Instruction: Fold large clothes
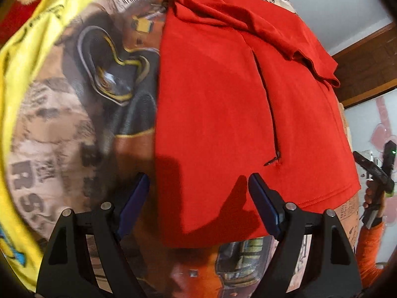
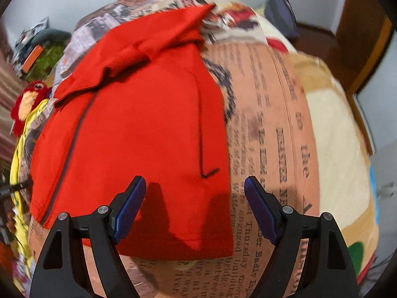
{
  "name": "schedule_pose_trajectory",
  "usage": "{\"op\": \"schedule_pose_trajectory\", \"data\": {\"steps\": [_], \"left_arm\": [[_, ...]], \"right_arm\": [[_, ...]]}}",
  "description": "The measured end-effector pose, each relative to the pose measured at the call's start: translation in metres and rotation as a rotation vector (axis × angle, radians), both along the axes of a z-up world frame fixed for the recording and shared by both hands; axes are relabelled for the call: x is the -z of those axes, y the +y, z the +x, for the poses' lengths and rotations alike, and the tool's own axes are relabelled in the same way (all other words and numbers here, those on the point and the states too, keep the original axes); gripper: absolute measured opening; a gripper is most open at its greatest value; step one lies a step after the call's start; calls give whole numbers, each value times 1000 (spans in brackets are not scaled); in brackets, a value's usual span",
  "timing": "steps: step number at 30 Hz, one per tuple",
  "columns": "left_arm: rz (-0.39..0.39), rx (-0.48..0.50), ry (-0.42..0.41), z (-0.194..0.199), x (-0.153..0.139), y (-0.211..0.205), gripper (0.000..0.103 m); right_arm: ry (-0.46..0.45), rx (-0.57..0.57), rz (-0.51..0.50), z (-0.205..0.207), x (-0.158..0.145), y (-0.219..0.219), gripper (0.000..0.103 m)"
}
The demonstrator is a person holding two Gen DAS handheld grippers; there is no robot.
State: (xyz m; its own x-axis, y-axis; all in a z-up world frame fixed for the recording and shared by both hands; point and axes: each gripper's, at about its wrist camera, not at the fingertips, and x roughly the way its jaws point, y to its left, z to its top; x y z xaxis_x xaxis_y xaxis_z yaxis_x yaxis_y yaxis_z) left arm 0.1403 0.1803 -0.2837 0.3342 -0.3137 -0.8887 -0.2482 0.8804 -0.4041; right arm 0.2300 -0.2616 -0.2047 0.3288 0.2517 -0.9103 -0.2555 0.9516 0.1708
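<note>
A red zip-up garment (image 1: 218,99) lies flat on a newspaper-print bedspread (image 1: 62,124), its top part folded down in a crumpled flap. My left gripper (image 1: 198,177) hovers open over its near left corner, one finger past the side edge and one over the hem. Nothing is between the pads. In the right wrist view the same red garment (image 2: 139,124) shows a pocket zip (image 2: 201,136). My right gripper (image 2: 194,178) stands open, straddling the garment's right edge near the near corner, and holds nothing.
A yellow garment (image 1: 15,99) lies along the left of the bedspread. A red plush toy (image 2: 24,104) sits at the far left, and a cream blanket (image 2: 335,149) covers the right side. A hand in an orange sleeve (image 1: 369,243) shows at the right edge.
</note>
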Motion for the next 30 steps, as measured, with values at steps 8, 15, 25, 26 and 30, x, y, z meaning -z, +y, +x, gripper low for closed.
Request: {"op": "schedule_pose_trajectory", "data": {"steps": [8,15,25,26,30], "left_arm": [[68,70,-42,2,1,-23,60],[43,56,-66,9,-9,-17,12],[77,37,-233,38,-77,-19,5],[81,37,-258,40,-88,-15,5],[51,21,-339,65,-122,-12,5]], "right_arm": [[97,56,165,12,22,-17,81],[28,0,200,14,22,-3,59],[-92,-43,216,20,-17,13,15],[-106,-45,230,22,-26,15,15],[-153,-68,263,34,-55,22,14]]}}
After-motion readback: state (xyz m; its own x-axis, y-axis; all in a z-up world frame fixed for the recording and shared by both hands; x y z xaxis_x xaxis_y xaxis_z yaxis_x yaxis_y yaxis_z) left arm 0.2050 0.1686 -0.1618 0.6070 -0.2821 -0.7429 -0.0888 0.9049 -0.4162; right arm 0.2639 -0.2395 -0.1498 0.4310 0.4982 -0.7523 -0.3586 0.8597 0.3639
